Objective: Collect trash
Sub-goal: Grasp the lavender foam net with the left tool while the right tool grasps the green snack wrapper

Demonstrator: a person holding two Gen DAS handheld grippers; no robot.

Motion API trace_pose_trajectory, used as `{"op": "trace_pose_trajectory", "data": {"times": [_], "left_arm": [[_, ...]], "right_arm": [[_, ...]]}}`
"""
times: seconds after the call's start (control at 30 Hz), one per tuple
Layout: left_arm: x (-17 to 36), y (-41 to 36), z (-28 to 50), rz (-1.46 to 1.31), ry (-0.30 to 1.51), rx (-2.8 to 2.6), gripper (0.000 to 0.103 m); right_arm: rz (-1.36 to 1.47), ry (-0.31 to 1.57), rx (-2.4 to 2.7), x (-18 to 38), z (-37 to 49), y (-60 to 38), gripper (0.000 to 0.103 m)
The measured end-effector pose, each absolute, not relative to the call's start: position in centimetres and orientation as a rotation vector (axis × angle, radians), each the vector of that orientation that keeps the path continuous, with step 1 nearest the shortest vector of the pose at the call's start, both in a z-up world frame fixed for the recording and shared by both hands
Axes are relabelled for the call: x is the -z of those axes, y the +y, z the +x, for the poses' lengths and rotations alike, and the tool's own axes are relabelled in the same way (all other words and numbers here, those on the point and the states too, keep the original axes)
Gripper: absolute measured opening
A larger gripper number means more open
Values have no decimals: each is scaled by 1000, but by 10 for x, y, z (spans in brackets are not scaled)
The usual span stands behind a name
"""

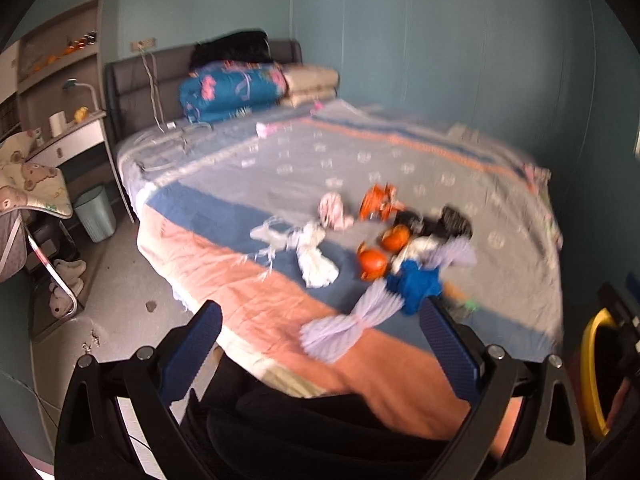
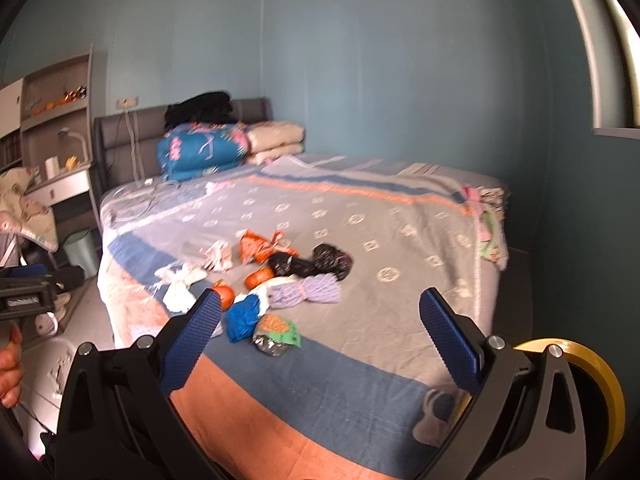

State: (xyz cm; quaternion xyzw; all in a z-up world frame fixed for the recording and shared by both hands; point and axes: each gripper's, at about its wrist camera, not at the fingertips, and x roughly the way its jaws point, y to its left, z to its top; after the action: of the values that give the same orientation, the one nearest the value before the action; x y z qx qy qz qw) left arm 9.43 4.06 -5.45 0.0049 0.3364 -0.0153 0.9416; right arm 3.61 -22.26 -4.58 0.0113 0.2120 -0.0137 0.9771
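In the left wrist view, the left gripper [image 1: 320, 328] is hanging over the foot of the bed [image 1: 256, 280] with its jaws spread wide and empty, the trash pile [image 1: 384, 240] lying on the cover just ahead. In the right wrist view, the right gripper [image 2: 320, 316] is likewise gaping wide, holding nothing, with the trash pile [image 2: 272, 280] sitting mid-bed.

Trash pile [image 1: 384, 248] on striped bedspread [image 1: 240, 200]
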Motion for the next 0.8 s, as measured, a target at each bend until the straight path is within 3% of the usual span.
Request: {"op": "trace_pose_trajectory", "data": {"times": [0.8], "left_arm": [[160, 22, 230, 225, 980, 425, 95]], "right_arm": [[-233, 949, -344, 160, 212, -196, 95]]}}
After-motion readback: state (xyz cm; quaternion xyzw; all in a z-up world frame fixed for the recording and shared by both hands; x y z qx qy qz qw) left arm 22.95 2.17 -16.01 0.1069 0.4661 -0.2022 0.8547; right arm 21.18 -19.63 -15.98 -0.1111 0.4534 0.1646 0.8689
